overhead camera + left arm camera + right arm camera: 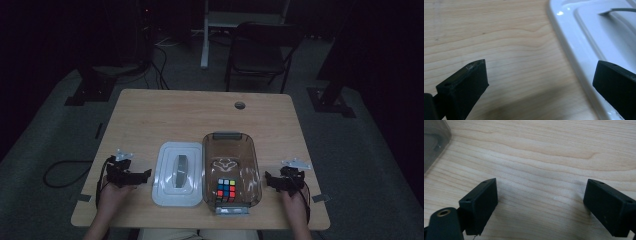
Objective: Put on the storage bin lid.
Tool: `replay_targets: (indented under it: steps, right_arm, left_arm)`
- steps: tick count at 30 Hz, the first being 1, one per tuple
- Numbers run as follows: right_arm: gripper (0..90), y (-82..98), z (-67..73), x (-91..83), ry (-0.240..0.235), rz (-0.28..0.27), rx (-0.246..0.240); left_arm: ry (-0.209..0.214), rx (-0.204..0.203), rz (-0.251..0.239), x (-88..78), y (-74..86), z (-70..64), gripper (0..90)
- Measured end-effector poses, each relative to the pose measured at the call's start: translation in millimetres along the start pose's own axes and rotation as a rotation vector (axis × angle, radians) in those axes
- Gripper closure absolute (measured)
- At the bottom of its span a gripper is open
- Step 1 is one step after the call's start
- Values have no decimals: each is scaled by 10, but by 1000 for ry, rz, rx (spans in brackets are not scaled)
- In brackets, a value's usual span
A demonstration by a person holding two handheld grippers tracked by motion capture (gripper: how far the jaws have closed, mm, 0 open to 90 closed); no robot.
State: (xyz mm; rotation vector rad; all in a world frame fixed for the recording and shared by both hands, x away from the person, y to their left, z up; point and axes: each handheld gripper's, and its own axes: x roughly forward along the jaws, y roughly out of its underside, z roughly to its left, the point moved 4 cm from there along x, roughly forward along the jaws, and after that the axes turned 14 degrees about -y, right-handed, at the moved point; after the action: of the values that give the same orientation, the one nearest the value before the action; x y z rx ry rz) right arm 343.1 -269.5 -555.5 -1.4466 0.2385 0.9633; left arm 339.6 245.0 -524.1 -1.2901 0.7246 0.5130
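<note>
I hold my left gripper (145, 174) low over the table (165, 112) with its jaws spread wide, just beside the white lid (178, 173), ready to take its edge. My right gripper (268, 180) waits equally wide beside the brown box (231, 155), where the colour cube (226, 189) already sits, so the lid can go on.

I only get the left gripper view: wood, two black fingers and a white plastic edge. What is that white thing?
Observer: A flat white lid, lying on the table right beside a brown see-through box.
Operator: Anything in the box?
Observer: A colourful puzzle cube, at the end nearest the person.
Operator: And the other hand?
Observer: The right gripper sits just right of the box, its fingers wide apart, holding nothing.
</note>
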Motion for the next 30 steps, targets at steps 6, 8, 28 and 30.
replay_targets:
  steps: [6, 8, 28, 30]
  right_arm:
    - [119, 0, 0, 0, 0, 0, 0]
    - [119, 0, 0, 0, 0, 0, 0]
    - [119, 0, 0, 0, 0, 0, 0]
    - [119, 0, 0, 0, 0, 0, 0]
  left_arm:
    - [53, 44, -28, -79, -87, -198, 6]
    - [75, 58, -34, -100, -115, -279, 6]
    - [193, 143, -85, -190, -220, -928, 6]
    - [198, 154, -84, -176, -225, -973, 30]
